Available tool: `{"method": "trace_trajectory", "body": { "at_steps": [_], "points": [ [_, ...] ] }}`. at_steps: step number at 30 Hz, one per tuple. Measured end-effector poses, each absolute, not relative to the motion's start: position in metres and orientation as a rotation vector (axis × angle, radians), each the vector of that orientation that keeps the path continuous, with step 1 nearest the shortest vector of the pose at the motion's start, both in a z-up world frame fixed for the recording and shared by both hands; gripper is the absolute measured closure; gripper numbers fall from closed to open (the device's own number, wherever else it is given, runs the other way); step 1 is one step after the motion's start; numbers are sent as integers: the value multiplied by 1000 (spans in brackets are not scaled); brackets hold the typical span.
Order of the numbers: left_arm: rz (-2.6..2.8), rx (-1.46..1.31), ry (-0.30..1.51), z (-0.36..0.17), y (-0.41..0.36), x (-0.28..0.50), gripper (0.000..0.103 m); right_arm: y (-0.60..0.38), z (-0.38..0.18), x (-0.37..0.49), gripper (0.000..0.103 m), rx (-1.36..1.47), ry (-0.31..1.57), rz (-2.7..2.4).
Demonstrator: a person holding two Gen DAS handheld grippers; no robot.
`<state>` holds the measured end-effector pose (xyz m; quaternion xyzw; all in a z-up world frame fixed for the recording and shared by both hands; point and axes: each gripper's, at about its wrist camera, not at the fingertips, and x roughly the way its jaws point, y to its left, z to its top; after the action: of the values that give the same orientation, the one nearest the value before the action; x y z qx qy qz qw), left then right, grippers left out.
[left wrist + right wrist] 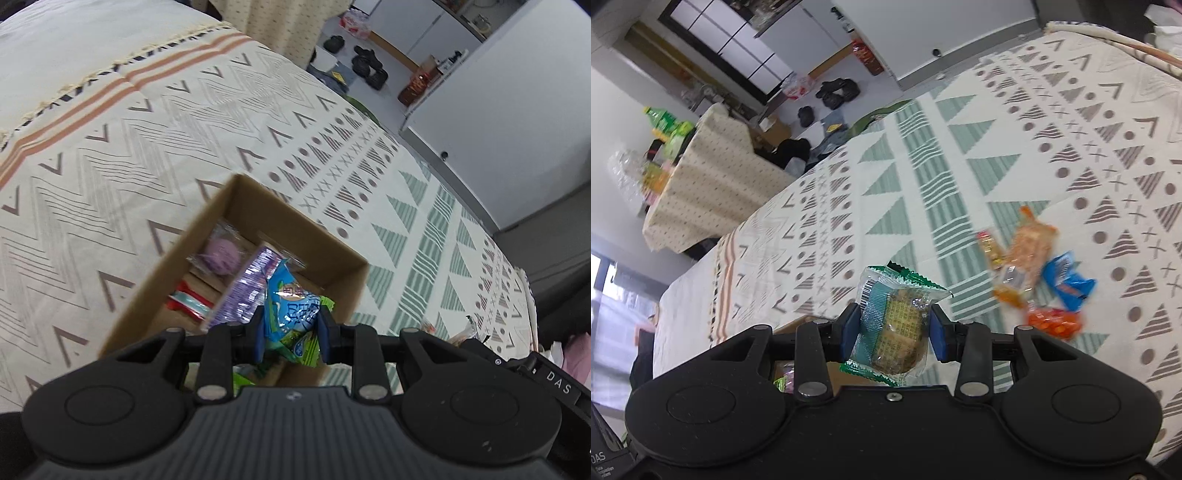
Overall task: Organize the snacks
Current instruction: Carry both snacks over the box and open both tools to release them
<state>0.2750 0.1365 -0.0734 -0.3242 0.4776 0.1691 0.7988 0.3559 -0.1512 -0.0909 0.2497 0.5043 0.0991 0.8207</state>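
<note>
Left hand-held gripper [291, 330] is clamped on a blue and green snack packet [293, 314], blue pads [259, 338] pressing in from both sides, jaws only a little apart. The packet hangs right over the cardboard box [207, 229], which is our landmark here. The box sits on a patterned cloth [147, 147] covering the counter, open side up.

Inside the box: a purple foil packet [245, 286] leaning across the middle, a clear wrapper with a round purple sweet [221, 254] in the far corner, and a red and pale-blue wrapper [190, 304] lying on the box floor by the left wall. A bit of green wrapper [327, 302] peeks out behind the held packet, against the right wall.

Over to the right hand-held gripper [892, 330]: it has its jaws pinched on a clear, green-edged packet of biscuits [895, 325], held upright between the pads. A corner of the box shows just beneath this gripper in the right wrist view.

Well away from the box, on the cloth, a loose cluster waits: an orange packet [1032, 243], a small yellow and red one [990, 249], a blue packet [1067, 280] and an orange-red packet [1054, 321], lying close together, some touching. They are blurred, so labels are unreadable.
</note>
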Motion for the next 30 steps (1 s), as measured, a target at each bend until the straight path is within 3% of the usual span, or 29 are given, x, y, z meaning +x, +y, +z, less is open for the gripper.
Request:
{"method": "trace_trajectory", "body": {
  "at_steps": [20, 29, 30],
  "points": [
    [425, -791, 1048, -92, 191, 256, 72, -62, -89, 351, 64, 466, 1123, 344],
    [458, -769, 1025, -83, 201, 250, 40, -38, -95, 359, 59, 443, 1140, 375],
    [465, -767, 1022, -82, 202, 250, 32, -35, -95, 360, 59, 437, 1138, 371]
  ]
}}
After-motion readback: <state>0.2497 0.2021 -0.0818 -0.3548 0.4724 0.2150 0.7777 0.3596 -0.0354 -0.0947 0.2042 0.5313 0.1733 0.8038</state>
